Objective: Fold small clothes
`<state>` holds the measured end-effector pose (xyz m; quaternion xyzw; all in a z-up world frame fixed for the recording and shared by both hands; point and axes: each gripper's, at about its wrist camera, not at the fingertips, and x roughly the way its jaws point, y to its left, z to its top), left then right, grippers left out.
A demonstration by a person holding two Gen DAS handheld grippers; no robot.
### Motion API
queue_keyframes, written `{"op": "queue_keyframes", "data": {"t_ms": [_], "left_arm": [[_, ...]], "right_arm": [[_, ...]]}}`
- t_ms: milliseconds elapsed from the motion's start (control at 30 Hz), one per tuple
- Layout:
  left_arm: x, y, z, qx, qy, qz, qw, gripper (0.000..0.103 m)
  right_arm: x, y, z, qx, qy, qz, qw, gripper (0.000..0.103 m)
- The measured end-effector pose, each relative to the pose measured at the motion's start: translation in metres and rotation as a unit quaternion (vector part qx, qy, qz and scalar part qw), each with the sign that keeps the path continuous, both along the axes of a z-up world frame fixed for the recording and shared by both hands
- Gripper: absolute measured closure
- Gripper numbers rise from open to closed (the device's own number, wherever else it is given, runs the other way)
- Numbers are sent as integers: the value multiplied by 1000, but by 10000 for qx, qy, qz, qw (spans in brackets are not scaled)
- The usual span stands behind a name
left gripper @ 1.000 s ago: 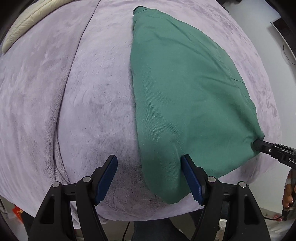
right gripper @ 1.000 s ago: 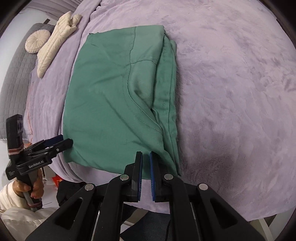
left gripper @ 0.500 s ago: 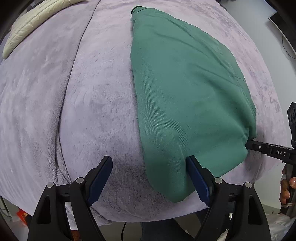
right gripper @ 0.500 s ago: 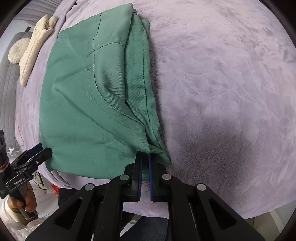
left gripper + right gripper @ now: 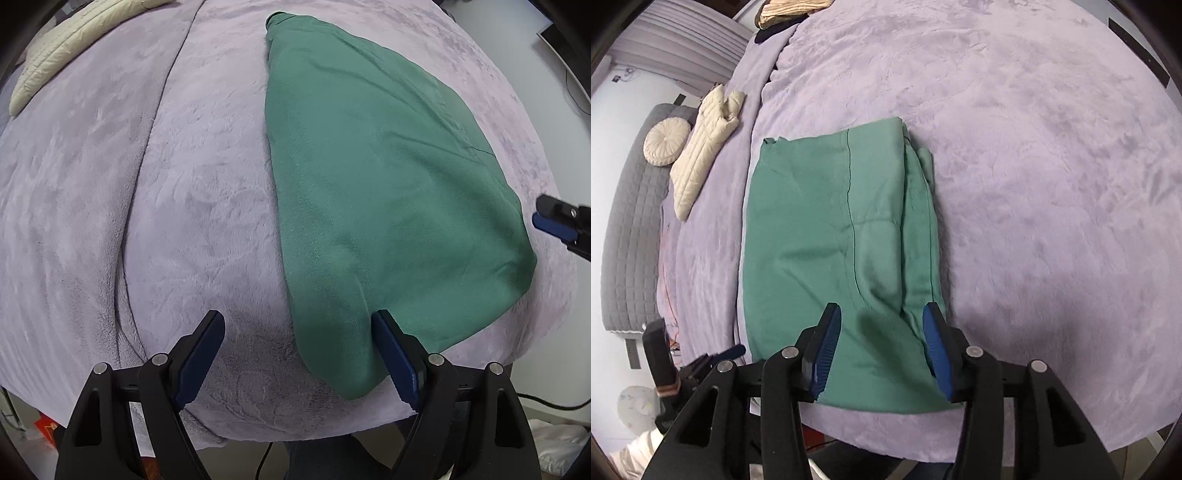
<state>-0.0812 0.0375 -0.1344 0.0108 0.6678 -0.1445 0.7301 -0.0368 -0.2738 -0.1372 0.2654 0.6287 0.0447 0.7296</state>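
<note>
A green garment (image 5: pixel 388 192) lies folded into a flat rectangle on the lilac blanket (image 5: pixel 184 206). My left gripper (image 5: pixel 299 321) points down over its near left corner and is open wide; its right finger (image 5: pixel 391 347) sits at the cloth's surface without pinching it. In the right wrist view the garment (image 5: pixel 820 229) shows a seam and layered edges along its right side. My right gripper (image 5: pixel 882 314) hovers over the near right part, jaws opening, with the cloth below them and not pinched. Each gripper shows at the other view's edge, the right gripper (image 5: pixel 550 218) and the left gripper (image 5: pixel 731 350).
A cream quilted garment (image 5: pixel 701 155) and a round cushion (image 5: pixel 666 142) lie at the far left by a grey quilted headboard (image 5: pixel 624 229). Beige folded clothes (image 5: pixel 790 11) sit at the far end. The bed's near edge runs just below both grippers.
My right gripper, shut on the garment's near right corner, has let go and its jaws have parted; the cloth now lies flat. The left gripper spread slightly wider and stayed put.
</note>
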Motion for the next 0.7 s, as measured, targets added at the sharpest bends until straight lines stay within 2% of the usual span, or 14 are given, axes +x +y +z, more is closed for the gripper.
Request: {"op": "queue_keyframes", "data": {"t_ms": [67, 167, 233, 300, 433, 700], "left_arm": [[0, -3, 0, 16, 21, 29, 10000, 20], [1, -5, 1, 55, 31, 62, 10000, 20], [0, -5, 1, 47, 41, 91, 9999, 20], [0, -4, 1, 28, 59, 121, 9999, 20], [1, -4, 1, 19, 73, 137, 9999, 20], [4, -1, 3, 1, 84, 84, 9999, 20]], "right_arm": [[18, 2, -16, 18, 274, -43, 9996, 54], [32, 7, -37, 76, 552, -31, 9984, 94], [32, 11, -43, -336, 539, 173, 9978, 95], [33, 15, -54, -537, 637, 352, 9959, 98], [32, 11, -59, -384, 683, 217, 9967, 98], [8, 5, -23, -336, 553, 137, 9978, 97]]}}
